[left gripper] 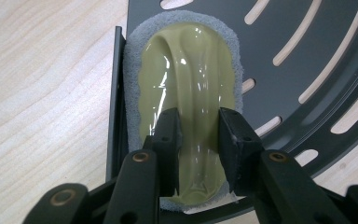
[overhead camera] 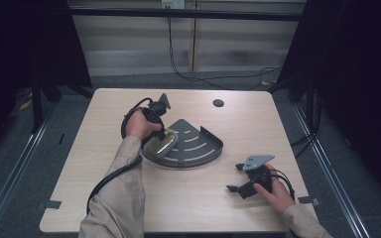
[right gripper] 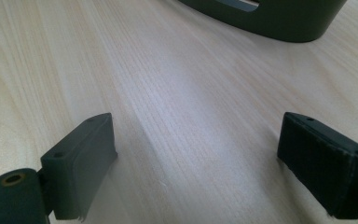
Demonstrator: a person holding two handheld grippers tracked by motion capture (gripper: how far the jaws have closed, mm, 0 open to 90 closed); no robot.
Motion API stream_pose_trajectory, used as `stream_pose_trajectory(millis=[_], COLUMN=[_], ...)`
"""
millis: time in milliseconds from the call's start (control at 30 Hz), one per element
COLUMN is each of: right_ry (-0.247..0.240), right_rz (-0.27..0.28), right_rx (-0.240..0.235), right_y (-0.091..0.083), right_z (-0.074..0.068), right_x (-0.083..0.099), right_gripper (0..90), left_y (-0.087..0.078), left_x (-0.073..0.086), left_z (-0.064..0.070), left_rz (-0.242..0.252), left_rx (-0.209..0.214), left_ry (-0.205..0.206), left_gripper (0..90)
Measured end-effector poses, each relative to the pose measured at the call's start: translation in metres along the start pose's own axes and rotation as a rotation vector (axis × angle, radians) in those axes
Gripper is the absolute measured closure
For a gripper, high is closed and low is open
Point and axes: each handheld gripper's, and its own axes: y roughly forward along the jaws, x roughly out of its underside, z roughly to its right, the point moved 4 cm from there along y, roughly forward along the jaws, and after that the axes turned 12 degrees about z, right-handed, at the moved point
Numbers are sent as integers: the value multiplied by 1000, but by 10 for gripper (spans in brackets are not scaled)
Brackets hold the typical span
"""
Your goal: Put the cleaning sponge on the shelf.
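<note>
An olive-green scrubber with a grey pad under its glossy plastic top lies at the left edge of a dark grey slotted corner tray. My left gripper is shut on the raised ridge of the scrubber's top. From the high view, the left gripper reaches down onto the scrubber at the tray's left side. My right gripper rests open low over the table, to the right of and nearer than the tray. Its jaws stand wide apart over bare wood, with the tray's wall beyond.
The light wooden table has a round dark hole near its far edge. Black cables trail from both grippers. Dark curtains and metal frame rails surround the table.
</note>
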Motion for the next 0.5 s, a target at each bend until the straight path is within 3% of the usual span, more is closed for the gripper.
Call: stream_pose_trajectory(millis=[500], right_ry=[-1], right_rz=[0], right_rx=[1], right_y=[0], right_z=[0], right_x=[0], right_gripper=[106], left_y=[-6], left_x=[3], left_z=[0], left_rz=[21], left_rx=[-14], left_ry=[-10], left_gripper=[570])
